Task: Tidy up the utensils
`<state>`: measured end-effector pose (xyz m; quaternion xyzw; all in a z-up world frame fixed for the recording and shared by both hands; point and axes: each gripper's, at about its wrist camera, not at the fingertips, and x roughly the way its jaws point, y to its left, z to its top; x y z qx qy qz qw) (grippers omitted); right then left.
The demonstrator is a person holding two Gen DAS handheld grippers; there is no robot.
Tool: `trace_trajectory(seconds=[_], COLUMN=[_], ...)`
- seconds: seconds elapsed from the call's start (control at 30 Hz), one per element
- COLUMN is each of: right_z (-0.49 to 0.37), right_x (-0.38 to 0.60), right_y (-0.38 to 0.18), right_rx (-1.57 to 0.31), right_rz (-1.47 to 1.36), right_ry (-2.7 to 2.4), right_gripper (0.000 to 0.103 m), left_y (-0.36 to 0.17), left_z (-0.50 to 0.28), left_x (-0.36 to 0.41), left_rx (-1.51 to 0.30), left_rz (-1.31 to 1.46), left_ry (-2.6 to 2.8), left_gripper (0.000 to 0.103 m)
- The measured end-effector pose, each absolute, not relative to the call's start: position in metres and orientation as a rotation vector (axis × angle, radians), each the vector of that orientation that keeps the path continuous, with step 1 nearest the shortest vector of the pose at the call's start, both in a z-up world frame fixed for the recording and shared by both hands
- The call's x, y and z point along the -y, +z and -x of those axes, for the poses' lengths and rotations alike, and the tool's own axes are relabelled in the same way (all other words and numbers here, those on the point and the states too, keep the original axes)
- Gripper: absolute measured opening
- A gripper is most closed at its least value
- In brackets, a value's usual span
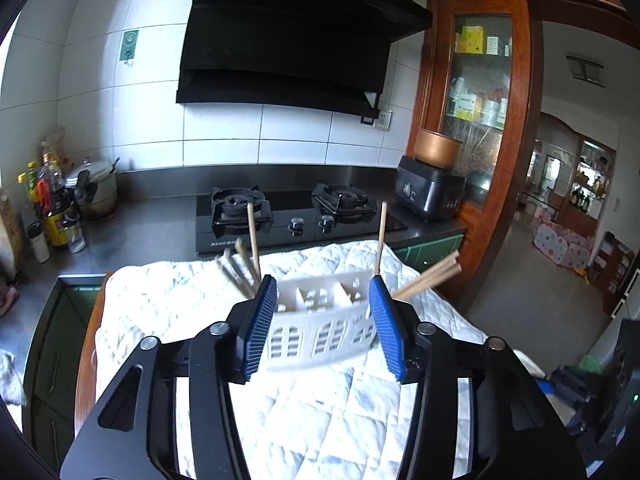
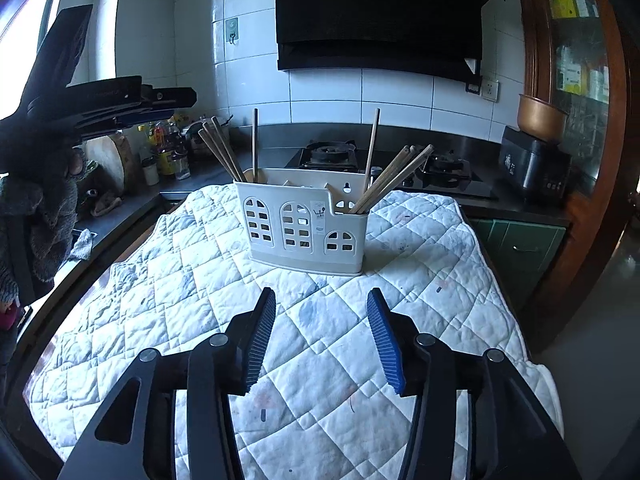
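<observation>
Left claw (image 1: 323,322) spread wide, nothing gripped; white caddy (image 1: 320,328) sits right in gap between blue pads, blurry, can't tell if pads touch it. Right claw (image 2: 322,338) also released, empty, hanging over quilted cloth (image 2: 160,280) on desk, caddy (image 2: 306,224) well ahead of it. Right view shows sharp caddy: chopsticks (image 2: 390,178) fanned out both ends, two singles upright. Also left claw (image 2: 120,104) up at left, higher than caddy. Left view adds stove (image 1: 296,216) behind.

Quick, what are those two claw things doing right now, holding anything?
Left gripper: open, holding nothing; the white holder is seen between its fingers.
Right gripper: open, empty.
</observation>
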<state>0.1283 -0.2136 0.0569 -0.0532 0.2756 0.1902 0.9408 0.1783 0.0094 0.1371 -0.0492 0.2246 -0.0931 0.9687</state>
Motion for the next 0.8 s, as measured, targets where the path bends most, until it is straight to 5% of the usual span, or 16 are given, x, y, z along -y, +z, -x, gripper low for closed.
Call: trace_trajectory(seconds=[0.27, 0.8], right_z=[-0.105, -0.068], right_x=[0.21, 0.214], right_y=[0.049, 0.04], right_rx=[-0.53, -0.505], right_rz=[0.141, 0.107], right_ry=[0.315, 0.221], right_gripper=[0.074, 0.089], left_y=[0.112, 0.071], left_z=[-0.117, -0.038], left_x=[0.002, -0.007], left_rx=[-0.437, -0.415], left_rz=[0.039, 0.043], left_ry=[-0.102, -0.014], left_gripper=[0.079, 0.091])
